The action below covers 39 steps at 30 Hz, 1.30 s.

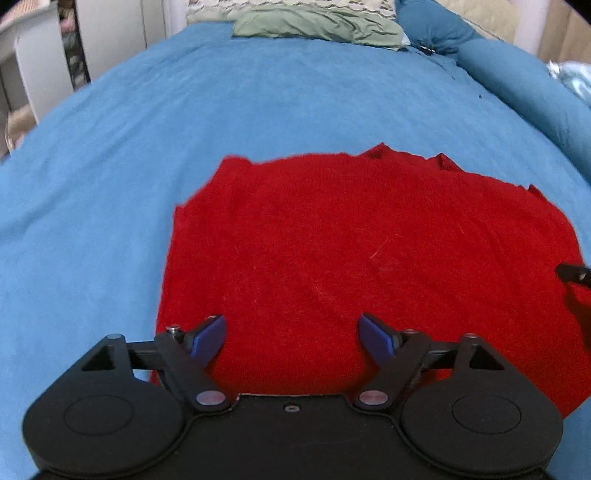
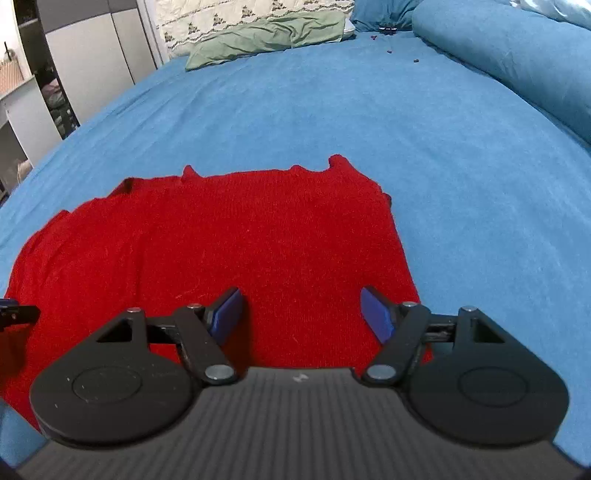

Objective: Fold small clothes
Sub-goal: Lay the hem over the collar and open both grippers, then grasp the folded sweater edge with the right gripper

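A red knitted garment (image 1: 351, 251) lies flat on the blue bed cover (image 1: 184, 122), folded into a rough rectangle. It also shows in the right wrist view (image 2: 221, 243). My left gripper (image 1: 293, 332) is open and empty, just above the garment's near left part. My right gripper (image 2: 301, 314) is open and empty, just above the garment's near right part. The tip of the right gripper (image 1: 574, 274) shows at the right edge of the left wrist view. The tip of the left gripper (image 2: 14, 312) shows at the left edge of the right wrist view.
A crumpled green cloth (image 1: 317, 24) lies at the far end of the bed, also in the right wrist view (image 2: 266, 37). A rolled blue blanket (image 2: 509, 62) runs along the right side. White cabinets (image 2: 92, 48) stand beyond the bed's left edge.
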Tool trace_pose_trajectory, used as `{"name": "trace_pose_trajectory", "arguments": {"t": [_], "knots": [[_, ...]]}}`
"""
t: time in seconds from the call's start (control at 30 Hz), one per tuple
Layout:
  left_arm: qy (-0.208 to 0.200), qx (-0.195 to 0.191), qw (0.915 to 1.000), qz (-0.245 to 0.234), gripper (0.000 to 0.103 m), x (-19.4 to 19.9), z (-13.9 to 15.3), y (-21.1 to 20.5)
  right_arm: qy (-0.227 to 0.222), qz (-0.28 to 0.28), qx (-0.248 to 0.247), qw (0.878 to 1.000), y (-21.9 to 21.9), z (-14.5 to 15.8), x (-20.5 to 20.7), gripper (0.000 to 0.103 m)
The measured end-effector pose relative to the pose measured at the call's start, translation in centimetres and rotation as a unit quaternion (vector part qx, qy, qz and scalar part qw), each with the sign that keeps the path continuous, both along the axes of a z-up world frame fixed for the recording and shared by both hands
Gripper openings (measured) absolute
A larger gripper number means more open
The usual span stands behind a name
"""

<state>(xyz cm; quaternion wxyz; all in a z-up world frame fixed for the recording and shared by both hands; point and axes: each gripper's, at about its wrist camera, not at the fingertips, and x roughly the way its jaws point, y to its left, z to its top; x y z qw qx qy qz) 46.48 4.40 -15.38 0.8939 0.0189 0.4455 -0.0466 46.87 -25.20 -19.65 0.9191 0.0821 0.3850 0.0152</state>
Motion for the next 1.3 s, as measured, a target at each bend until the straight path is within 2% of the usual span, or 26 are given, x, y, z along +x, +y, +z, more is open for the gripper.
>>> {"name": "trace_pose_trajectory", "arguments": {"t": [0.07, 0.1, 0.17, 0.2, 0.23, 0.3, 0.37, 0.53, 0.67, 0.9, 0.97, 1.03, 1.13, 1.3], "knots": [[-0.034, 0.038, 0.9987, -0.009, 0.087, -0.3, 1.8, -1.0, 0.007, -0.003, 0.022, 1.000, -0.7, 2.1, 0.1, 0.087], [-0.050, 0.050, 0.9973, -0.019, 0.090, -0.6, 2.9, -1.6, 0.007, -0.003, 0.022, 1.000, -0.7, 2.1, 0.1, 0.087], [-0.070, 0.062, 0.9949, -0.037, 0.103, -1.0, 5.3, -3.2, -0.005, 0.002, 0.018, 1.000, -1.4, 4.8, -0.6, 0.089], [-0.075, 0.060, 0.9944, -0.046, 0.103, -1.3, 6.2, -4.0, -0.013, 0.004, 0.015, 1.000, -1.8, 6.0, -1.2, 0.096], [-0.073, 0.055, 0.9942, -0.056, 0.103, -1.5, 6.8, -4.9, -0.021, 0.006, 0.012, 1.000, -2.2, 7.2, -1.8, 0.103], [-0.050, 0.041, 0.9954, -0.071, 0.103, -1.2, 7.4, -6.9, -0.027, 0.015, 0.016, 0.999, -3.3, 9.1, -2.9, 0.103], [-0.023, 0.023, 0.9963, -0.080, 0.103, -0.8, 6.9, -8.9, -0.007, 0.016, 0.025, 1.000, -4.4, 9.7, -3.6, 0.103], [0.035, 0.003, 0.9960, -0.082, 0.103, 0.5, 3.9, -12.9, 0.049, 0.007, 0.009, 0.999, -5.3, 7.1, -4.2, 0.103], [0.097, -0.007, 0.9925, -0.073, 0.103, 1.8, 0.5, -14.8, 0.061, 0.024, -0.009, 0.998, -5.2, 3.7, -5.1, 0.103], [0.102, 0.000, 0.9929, -0.061, 0.103, 2.2, -0.4, -15.4, 0.042, 0.043, 0.002, 0.998, -4.8, 2.0, -7.4, 0.103], [0.102, 0.000, 0.9928, -0.062, 0.103, 2.1, -0.5, -15.5, 0.036, 0.060, -0.006, 0.998, -4.6, 2.4, -8.5, 0.098], [0.102, 0.002, 0.9928, -0.063, 0.103, 2.1, -0.6, -15.5, 0.047, 0.083, -0.003, 0.995, -4.8, 2.2, -9.5, 0.084], [0.102, 0.005, 0.9929, -0.061, 0.103, 2.3, -0.9, -15.7, 0.059, 0.094, -0.013, 0.994, -5.3, 1.9, -9.8, 0.070], [0.102, 0.007, 0.9926, -0.065, 0.103, 2.4, -1.0, -15.6, 0.072, 0.112, -0.042, 0.990, -7.3, 2.0, -10.5, 0.060]]}}
